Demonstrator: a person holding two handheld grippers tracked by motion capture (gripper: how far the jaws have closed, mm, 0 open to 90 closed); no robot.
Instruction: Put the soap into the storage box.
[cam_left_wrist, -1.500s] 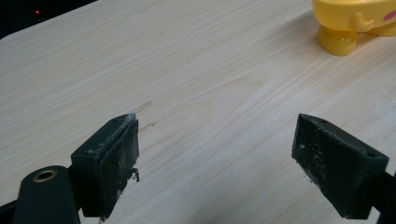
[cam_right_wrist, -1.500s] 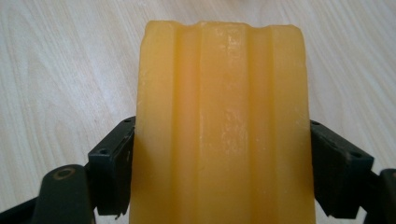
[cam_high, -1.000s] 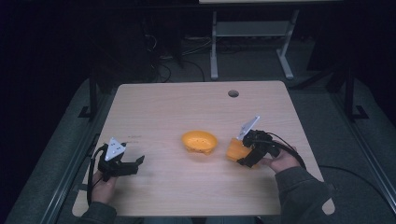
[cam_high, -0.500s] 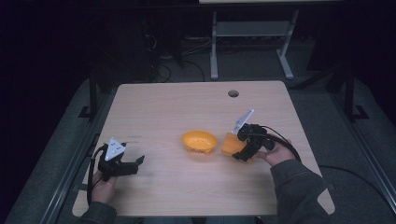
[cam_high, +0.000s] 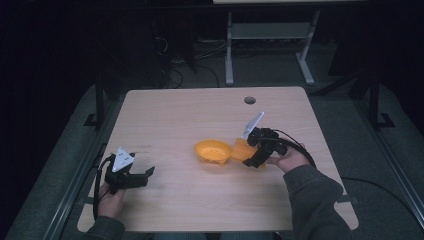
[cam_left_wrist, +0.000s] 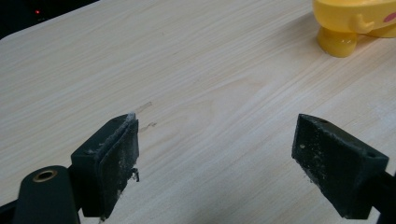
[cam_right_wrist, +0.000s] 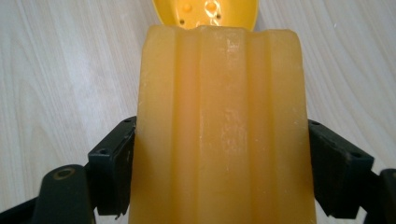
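A yellow-orange bowl (cam_high: 213, 152) sits near the middle of the wooden table (cam_high: 200, 110). My right gripper (cam_high: 248, 155) is shut on a ridged orange block (cam_high: 241, 149), held just right of the bowl's rim. In the right gripper view the orange block (cam_right_wrist: 219, 126) stands between both jaws, and the bowl (cam_right_wrist: 205, 11) lies just beyond its far end. My left gripper (cam_high: 147, 172) rests at the table's front left, open with nothing between its fingers. The left gripper view has the bowl's base (cam_left_wrist: 355, 23) at the top right, far from the left gripper (cam_left_wrist: 215, 161).
A round cable hole (cam_high: 249, 100) lies near the table's far edge. Beyond the table stand a white metal frame (cam_high: 270, 45) and cables on a dark floor. Bare tabletop stretches between the two grippers.
My right gripper has carried the orange block leftward, from apart from the bowl to right beside its rim. The left gripper has stayed still.
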